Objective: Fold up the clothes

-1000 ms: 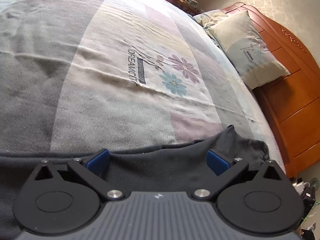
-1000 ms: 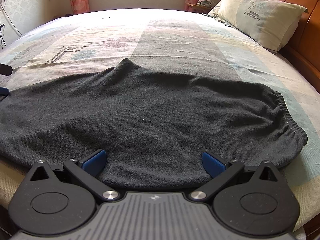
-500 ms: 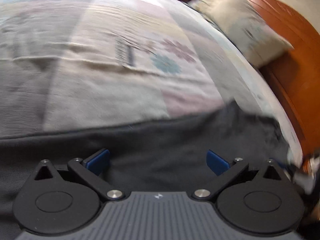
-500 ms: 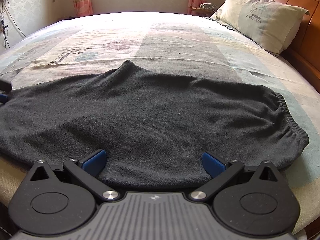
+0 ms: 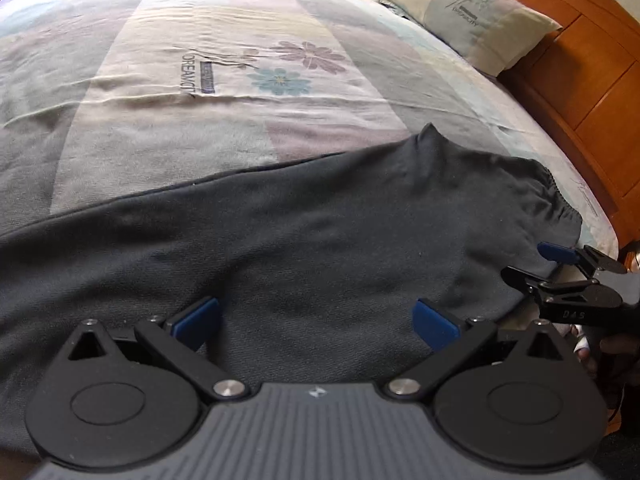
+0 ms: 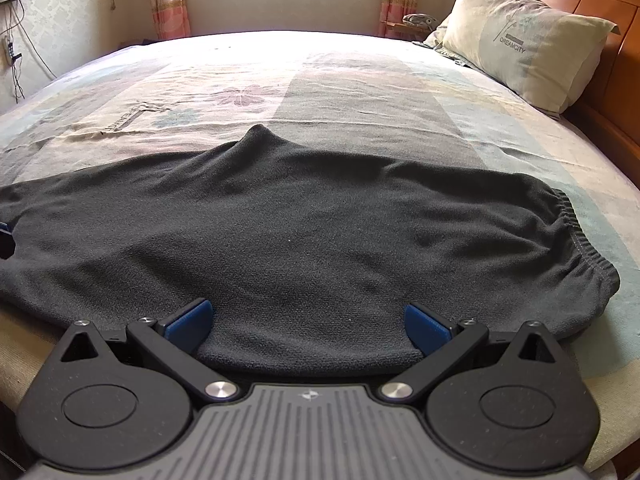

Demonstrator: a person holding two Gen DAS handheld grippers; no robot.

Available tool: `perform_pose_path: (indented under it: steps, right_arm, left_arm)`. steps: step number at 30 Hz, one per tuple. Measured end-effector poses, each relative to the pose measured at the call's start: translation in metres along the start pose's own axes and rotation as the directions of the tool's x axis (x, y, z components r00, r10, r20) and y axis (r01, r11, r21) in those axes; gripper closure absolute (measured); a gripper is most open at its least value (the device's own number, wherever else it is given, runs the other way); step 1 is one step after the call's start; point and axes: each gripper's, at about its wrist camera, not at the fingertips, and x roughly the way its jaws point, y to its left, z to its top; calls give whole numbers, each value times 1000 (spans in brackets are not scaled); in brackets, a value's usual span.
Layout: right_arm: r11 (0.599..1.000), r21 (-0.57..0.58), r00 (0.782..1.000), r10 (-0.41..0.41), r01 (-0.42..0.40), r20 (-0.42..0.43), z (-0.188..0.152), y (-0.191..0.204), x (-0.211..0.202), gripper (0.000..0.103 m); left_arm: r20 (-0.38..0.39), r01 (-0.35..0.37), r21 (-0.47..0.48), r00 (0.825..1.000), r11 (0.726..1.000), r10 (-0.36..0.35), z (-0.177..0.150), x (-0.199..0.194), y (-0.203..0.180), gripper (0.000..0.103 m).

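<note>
Dark pants point(image 6: 304, 232) lie spread flat along the near edge of the bed point(image 6: 360, 80), seemingly halved leg-on-leg, further folds left; my left tool point(image 5: 316, 316) and right tool point(image 6: 306, 322) both spread wide, gripping nothing.

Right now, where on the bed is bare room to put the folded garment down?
The bedsheet is bare from the dark garment up to the window side, left of the pillow. The near edge is crowded: the garment and both open claws, left claw and right claw.
</note>
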Motion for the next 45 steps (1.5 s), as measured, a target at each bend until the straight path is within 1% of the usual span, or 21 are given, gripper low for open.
perform_pose_path:
  steps: [2,4,7,9,11,14,18,21,25,28,32,33,35,36,37,39,40,41,43,44,45]
  right_arm:
    - [1000,-5,1000,5,-5,11,-2,-1,-1,0]
    - [1000,-6,1000,7,-7,18,-3,-1,-1,0]
    - [1000,-8,1000,10,-10,27,-4,-1,-2,0]
    - [1000,-10,999,15,-14,32,-5,-2,-3,0]
    - [1000,-11,999,18,-18,37,-6,-2,-4,0]
    - [1000,-9,999,16,-16,43,-7,-2,-5,0]
    - [1000,21,999,20,-21,40,-3,-3,-13,0]
    - [996,63,991,58,-66,119,-1,-8,-31,0]
    - [998,35,988,45,-50,148,-1,-8,-44,0]
    - [997,32,986,59,-64,154,-5,-8,-47,0]
    - [996,32,987,76,-81,140,-8,-7,-42,0]
    - [996,31,987,79,-84,139,-8,-7,-41,0]
    - [995,31,987,85,-90,138,-9,-7,-39,0]
    - [995,34,987,86,-92,135,-9,-7,-37,0]
    - [995,38,988,89,-95,128,-9,-8,-35,0]
    - [994,46,989,93,-99,118,-10,-9,-31,0]
    - [994,49,989,96,-102,115,-10,-10,-29,0]
    - [994,50,989,94,-101,115,-11,-11,-29,0]
    - [994,52,989,92,-99,118,-12,-13,-29,0]
    - [994,54,988,91,-98,121,-12,-15,-29,0]
    - [994,57,988,90,-98,126,-12,-16,-29,0]
  left_arm:
    - [15,-49,27,999,998,49,2,-6,-7,1]
    - [25,-73,56,997,996,72,-1,-7,-13,1]
    - [-8,-66,37,998,997,66,-9,2,-12,1]
    - [9,-86,44,996,995,85,-12,4,-14,1]
    - [10,-90,23,996,996,90,-7,2,-18,1]
    - [47,-34,24,998,999,33,5,1,-28,1]
    - [68,40,48,997,998,-43,21,16,-43,1]
    - [68,70,20,995,997,-71,31,38,-48,1]
    - [91,77,-23,993,997,-74,48,61,-44,1]
    - [100,85,-53,992,995,-80,63,69,-39,1]
    - [86,53,-61,995,997,-48,74,67,-45,1]
    - [85,63,-65,995,996,-58,74,64,-48,1]
    - [91,130,-54,988,990,-124,70,59,-57,1]
    - [83,167,-46,983,985,-163,67,60,-61,1]
    - [68,176,-36,982,984,-174,65,65,-63,1]
    - [42,152,-18,988,988,-151,63,78,-64,1]
    - [51,155,-17,987,988,-154,64,82,-62,1]
    - [56,163,-35,985,986,-161,69,82,-60,1]
    - [36,159,-81,987,984,-157,83,81,-62,1]
    - [33,168,-86,986,982,-165,88,80,-66,1]
    - [38,191,-72,981,979,-189,93,78,-73,1]
